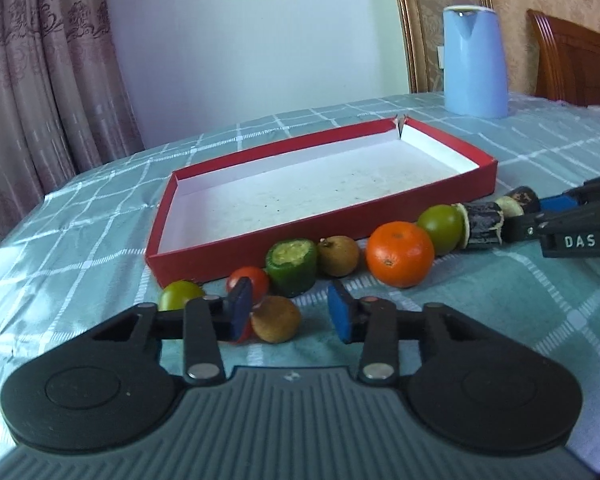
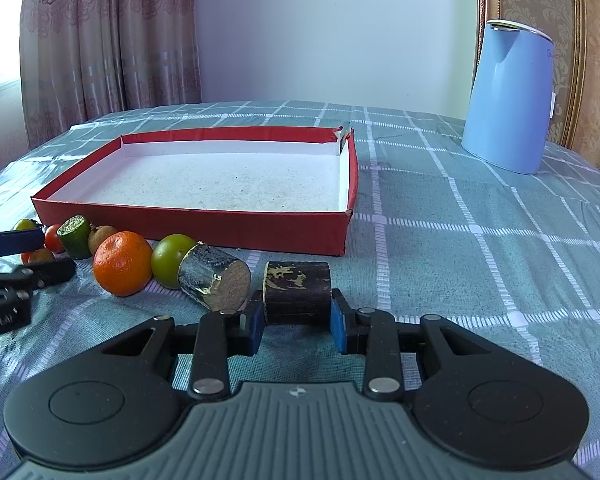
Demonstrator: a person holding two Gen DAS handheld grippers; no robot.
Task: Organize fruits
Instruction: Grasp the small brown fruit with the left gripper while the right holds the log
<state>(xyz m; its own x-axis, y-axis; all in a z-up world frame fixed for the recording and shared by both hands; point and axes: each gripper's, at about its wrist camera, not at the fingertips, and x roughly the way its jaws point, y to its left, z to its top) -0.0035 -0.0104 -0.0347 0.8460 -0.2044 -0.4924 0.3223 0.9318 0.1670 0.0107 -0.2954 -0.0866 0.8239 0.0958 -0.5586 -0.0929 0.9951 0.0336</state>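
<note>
1. The red tray (image 2: 204, 224) lies on the checked cloth (image 2: 480, 248), and every fruit sits on the cloth in a loose row just in front of its near wall.
2. The right gripper (image 2: 296, 322) has its blue pads (image 2: 337, 326) on the two flat ends of a dark cane piece (image 2: 298, 292). The jaws are narrow and appear to be holding it, though the contact at the left pad is hard to confirm.
3. That cane piece is a short cylinder lying on its side. Its long axis runs across the gripper, from pad to pad, roughly parallel to the tray's near wall.
4. A second cane piece (image 2: 212, 278) lies just left of it, near the tray's right corner. It is tilted, with its pale cut end facing the camera and to the right.
5. Left of that along the wall sit a green fruit (image 2: 170, 258), an orange (image 2: 122, 262), a brown longan (image 2: 100, 236) and a green cut piece (image 2: 75, 236).
6. The left gripper (image 1: 288, 312) is wide open in front of the tray's left corner.
7. Between its pads (image 1: 340, 312), nearer the left one, rests another longan (image 1: 276, 319), not gripped.
8. A red tomato (image 1: 252, 280) sits partly behind the left pad, with a yellow-green fruit (image 1: 178, 294) further left.
9. A blue kettle (image 2: 508, 96) stands well behind and right of the tray.
</note>
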